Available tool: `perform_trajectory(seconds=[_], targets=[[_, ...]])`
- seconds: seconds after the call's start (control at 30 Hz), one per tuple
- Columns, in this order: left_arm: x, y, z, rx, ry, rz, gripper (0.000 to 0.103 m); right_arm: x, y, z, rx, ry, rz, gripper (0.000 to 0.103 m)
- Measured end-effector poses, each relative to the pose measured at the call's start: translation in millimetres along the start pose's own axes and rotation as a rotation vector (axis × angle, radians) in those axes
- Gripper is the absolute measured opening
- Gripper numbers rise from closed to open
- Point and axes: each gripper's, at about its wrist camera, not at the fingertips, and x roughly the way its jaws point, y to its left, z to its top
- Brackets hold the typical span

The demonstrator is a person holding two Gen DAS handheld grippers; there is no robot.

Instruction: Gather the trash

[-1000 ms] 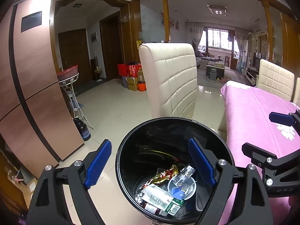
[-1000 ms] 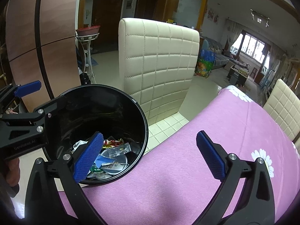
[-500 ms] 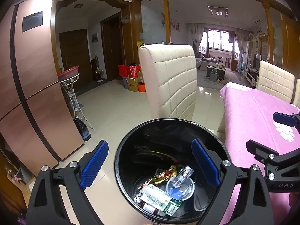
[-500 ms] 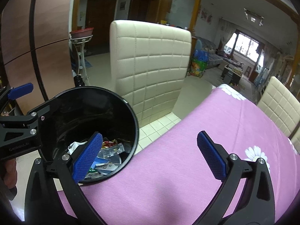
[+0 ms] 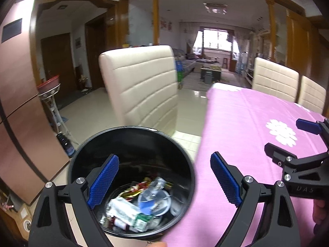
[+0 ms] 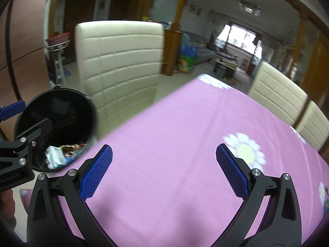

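Your left gripper (image 5: 164, 179) hangs with jaws apart and empty over the near edge of the table (image 5: 257, 123), straddling the rim of the black trash bin (image 5: 82, 154) at lower left, where wrappers and a plastic lid (image 5: 154, 201) lie at the bottom. Your right gripper (image 6: 164, 164), jaws also apart, faces bare pink cloth; no loose trash shows ahead. Beyond stands a cream chair (image 6: 119, 61).

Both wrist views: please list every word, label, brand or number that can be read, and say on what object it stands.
"UAS": embossed on the black body of the right gripper, left wrist view; the first letter is unsure.
Embossed word on the left gripper, right wrist view: too blurred to read.
Print on the wrappers in the black trash bin: too blurred.
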Motion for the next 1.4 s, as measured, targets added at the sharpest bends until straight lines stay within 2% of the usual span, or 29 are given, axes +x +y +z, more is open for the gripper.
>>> perform_trajectory(seconds=[0.13, 0.27, 0.53, 0.77, 1.07, 1.4], targets=[[-3.2, -28.2, -1.6, 0.027, 0.003, -0.054, 0.088, -7.7, -32.5, -17.4, 0.057, 0.034, -0.086, 0.099], [-5.9, -58.2, -4.6, 0.047, 0.011, -0.116, 0.088, -16.0, -58.2, -33.5, 0.123, 0.066, -0.124, 0.099], [-17.9, -113.5, -9.0, 0.135, 0.013, -0.203, 0.088, -40.5, -90.1, -60.6, 0.173, 0.043, -0.200, 0.099], [-27.7, -136.6, -8.6, 0.176, -0.011, -0.225, 0.088, -52.1, -120.6, -78.0, 0.261, 0.048, -0.219, 0.099], [-33.8, -156.3, -10.4, 0.213, -0.021, -0.235, 0.088, -60.4, -138.2, -90.3, 0.318, 0.043, -0.228, 0.099], [-36.5, -168.4, -10.7, 0.236, -0.020, -0.252, 0.088, -69.5, -149.4, -97.8, 0.325, 0.026, -0.275, 0.099]])
